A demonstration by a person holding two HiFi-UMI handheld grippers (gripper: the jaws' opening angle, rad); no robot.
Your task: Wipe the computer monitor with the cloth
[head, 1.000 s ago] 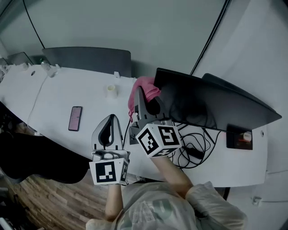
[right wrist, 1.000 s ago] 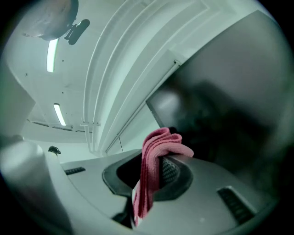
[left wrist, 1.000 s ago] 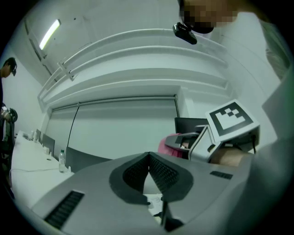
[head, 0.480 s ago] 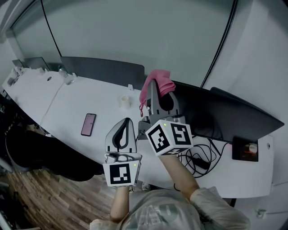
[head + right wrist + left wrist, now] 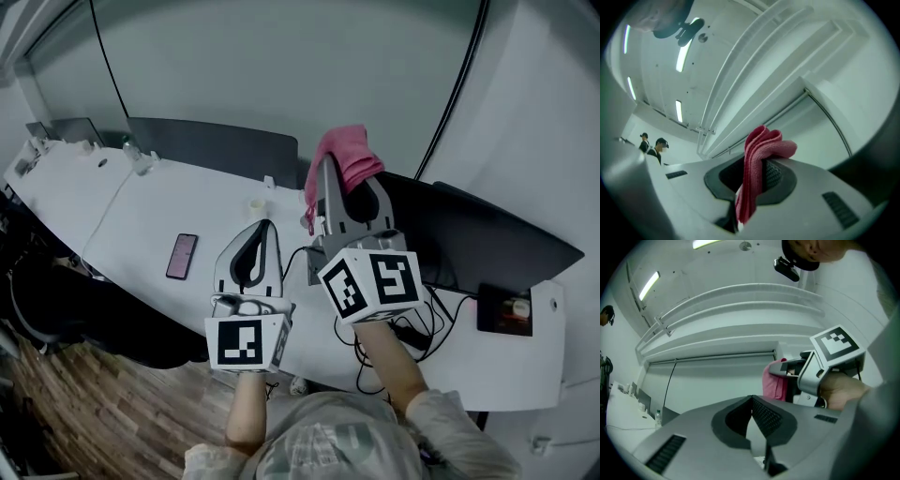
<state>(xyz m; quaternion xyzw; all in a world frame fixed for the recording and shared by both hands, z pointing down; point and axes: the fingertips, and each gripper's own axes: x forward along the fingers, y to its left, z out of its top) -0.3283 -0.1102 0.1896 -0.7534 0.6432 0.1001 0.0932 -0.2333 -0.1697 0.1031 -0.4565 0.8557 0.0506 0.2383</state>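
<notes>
- White tabletop [image 5: 141, 211] runs along a pale wall, with a grey partition panel [image 5: 216, 145] behind it and a dark computer monitor [image 5: 487, 244] on its right part.
- My right tool [image 5: 352, 183] is clenched on the pink cloth [image 5: 342, 159]. In the right gripper view the folded cloth [image 5: 757, 173] stands between the pads and bunches over their tips.
- Right forearm [image 5: 394, 361] reaches up and forward from a light sleeve. It carries the tool high, with the cloth at the monitor's upper left corner. I cannot tell whether the cloth touches the screen.
- My left tool [image 5: 262, 227] is pressed together with nothing between its pads. It sits lower, just beside the right one, on a bare forearm [image 5: 246, 412].
- From the left gripper view I see the hand [image 5: 841, 390] on the right tool, and the cloth [image 5: 774, 383] hanging from it.
- A phone [image 5: 181, 256] lies flat left of the tools, and tangled cables [image 5: 412, 323] lie below the monitor.
</notes>
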